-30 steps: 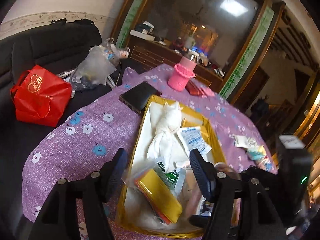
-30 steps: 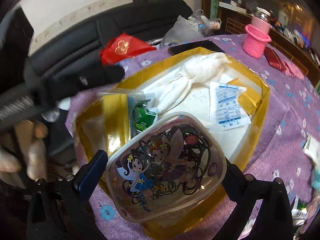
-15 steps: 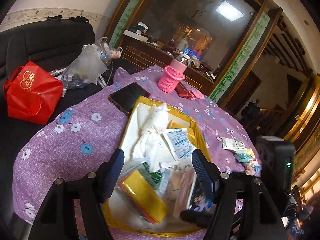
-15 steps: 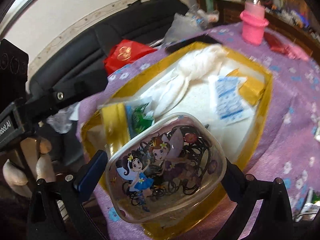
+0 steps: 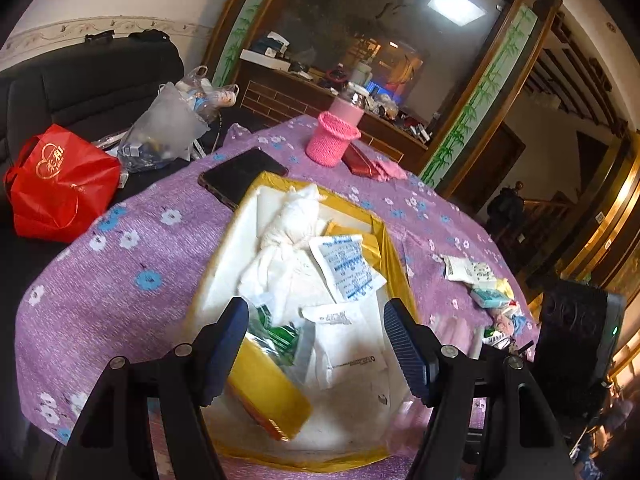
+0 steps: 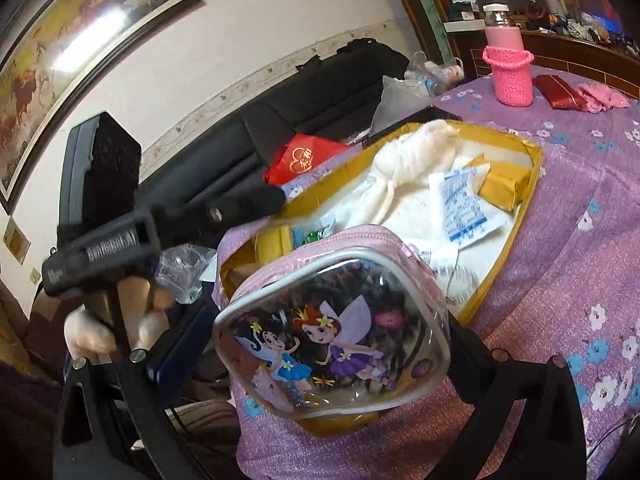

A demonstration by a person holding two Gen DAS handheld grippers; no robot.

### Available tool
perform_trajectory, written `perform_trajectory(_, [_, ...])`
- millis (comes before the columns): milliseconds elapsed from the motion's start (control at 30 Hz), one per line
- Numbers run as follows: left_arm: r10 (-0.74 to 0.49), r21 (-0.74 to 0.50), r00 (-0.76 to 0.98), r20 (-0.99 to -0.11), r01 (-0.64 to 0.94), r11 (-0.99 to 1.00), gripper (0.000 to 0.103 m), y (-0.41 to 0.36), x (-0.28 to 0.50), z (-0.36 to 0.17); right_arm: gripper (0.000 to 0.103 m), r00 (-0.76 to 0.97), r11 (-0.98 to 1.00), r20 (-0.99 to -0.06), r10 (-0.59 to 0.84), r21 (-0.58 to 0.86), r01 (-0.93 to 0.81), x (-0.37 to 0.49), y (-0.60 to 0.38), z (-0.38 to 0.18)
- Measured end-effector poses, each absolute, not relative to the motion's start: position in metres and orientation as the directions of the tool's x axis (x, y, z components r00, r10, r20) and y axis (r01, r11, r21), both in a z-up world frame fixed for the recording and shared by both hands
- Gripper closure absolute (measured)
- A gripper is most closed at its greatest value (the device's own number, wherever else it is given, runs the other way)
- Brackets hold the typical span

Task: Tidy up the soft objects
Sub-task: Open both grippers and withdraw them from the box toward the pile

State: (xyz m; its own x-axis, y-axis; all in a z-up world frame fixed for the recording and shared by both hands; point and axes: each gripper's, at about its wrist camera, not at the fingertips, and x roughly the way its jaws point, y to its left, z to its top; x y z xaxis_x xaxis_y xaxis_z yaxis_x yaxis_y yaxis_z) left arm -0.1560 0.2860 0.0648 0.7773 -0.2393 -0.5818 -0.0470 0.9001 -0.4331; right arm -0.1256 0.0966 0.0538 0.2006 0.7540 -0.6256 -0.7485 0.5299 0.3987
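A pink zippered pouch [image 6: 332,336] with a clear fairy-print front is clamped between the fingers of the right claw [image 6: 320,344], held above the near corner of the gold box [image 6: 530,184] on the purple flowered counter [image 6: 560,280]. The left claw [image 5: 314,344] hangs over that box with its fingers spread and nothing between them, above a knotted white cloth [image 5: 292,224], paper sachets [image 5: 344,268] and a yellow packet [image 5: 266,394]. Beyond the box stand a pink knitted holder [image 5: 332,142] and a dark phone [image 5: 240,174].
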Motion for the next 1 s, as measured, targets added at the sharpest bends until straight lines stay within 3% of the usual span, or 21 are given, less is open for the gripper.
perform_trajectory(133, [-0.243, -0.419, 0.782, -0.573, -0.025, 0.908, 0.029, 0.269, -0.158, 0.071, 0.000, 0.222, 0.540, -0.662, 0.716, 0.322, -0.778, -0.114, 0.117, 0.058])
perform_trajectory(333, [0.010, -0.078, 0.722, -0.691, -0.089, 0.993, 0.028, 0.242, -0.136, 0.070, 0.000, 0.327, 0.502, -0.657, 0.679, 0.090, -0.860, -0.142, 0.131, 0.070])
perform_trajectory(567, [-0.130, -0.258, 0.808, -0.575, -0.028, 0.966, 0.028, 0.258, -0.152, 0.100, 0.000, 0.365, 0.530, -0.601, 0.711, 0.117, -0.840, -0.147, 0.074, 0.112])
perform_trajectory(700, [-0.147, -0.244, 0.843, -0.518, 0.019, 0.970, 0.028, 0.246, -0.153, 0.127, 0.000, 0.459, 0.575, -0.428, 0.779, 0.193, -0.795, -0.143, 0.003, 0.190])
perform_trajectory(767, [-0.241, -0.337, 0.876, -0.418, 0.097, 0.937, 0.014, 0.246, -0.158, 0.146, 0.000, 0.542, 0.607, -0.277, 0.794, 0.292, -0.739, -0.145, -0.053, 0.229])
perform_trajectory(800, [-0.281, -0.396, 0.894, -0.349, 0.131, 0.909, 0.001, 0.246, -0.163, 0.153, 0.000, 0.572, 0.616, -0.231, 0.787, 0.354, -0.704, -0.146, -0.075, 0.234])
perform_trajectory(867, [-0.404, -0.508, 0.887, -0.224, 0.248, 0.825, 0.001, 0.242, -0.167, 0.158, 0.000, 0.628, 0.592, -0.174, 0.759, 0.584, -0.555, -0.146, -0.129, 0.216])
perform_trajectory(900, [-0.452, -0.526, 0.860, -0.237, 0.278, 0.804, 0.001, 0.234, -0.161, 0.156, 0.000, 0.642, 0.597, -0.229, 0.732, 0.669, -0.442, -0.141, -0.146, 0.193])
perform_trajectory(933, [-0.492, -0.532, 0.822, -0.285, 0.291, 0.795, 0.001, 0.220, -0.152, 0.152, 0.000, 0.602, 0.637, -0.337, 0.724, 0.662, -0.395, -0.132, -0.148, 0.178])
perform_trajectory(1000, [-0.522, -0.538, 0.774, -0.359, 0.285, 0.793, 0.001, 0.199, -0.137, 0.143, 0.000, 0.571, 0.761, -0.522, 0.634, 0.552, -0.341, -0.124, -0.154, 0.145])
